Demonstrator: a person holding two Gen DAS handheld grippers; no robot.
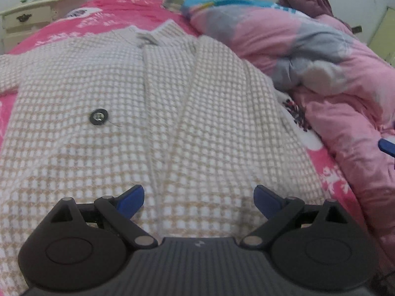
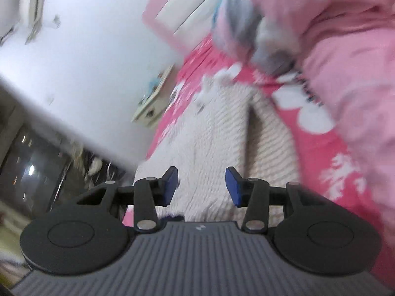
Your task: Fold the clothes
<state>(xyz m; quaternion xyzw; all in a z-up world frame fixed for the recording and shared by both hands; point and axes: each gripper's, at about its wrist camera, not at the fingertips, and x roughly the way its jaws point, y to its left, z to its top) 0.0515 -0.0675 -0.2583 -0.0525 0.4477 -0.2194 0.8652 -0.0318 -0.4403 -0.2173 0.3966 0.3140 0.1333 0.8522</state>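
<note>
While spread flat on pink bedsheet (image 1: 61,32), checked sweater (image 1: 118,98), quilt (image 1: 333,79) beside.

Sweater (image 1: 153,113) flat on bed (image 1: 74,28); quilt (image 1: 333,79) right.

White wall (image 2: 98,56), cream nightstand (image 1: 32,17), pink-sheeted bed (image 1: 118,7)

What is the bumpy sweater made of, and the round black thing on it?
The sweater looks like soft, chunky knitted yarn, maybe wool: cream and beige squares in a waffle weave, matte and fuzzy. The round black thing seems a hard button, probably plastic or metal, with a shiny centre and a loose thread beside it.
</note>
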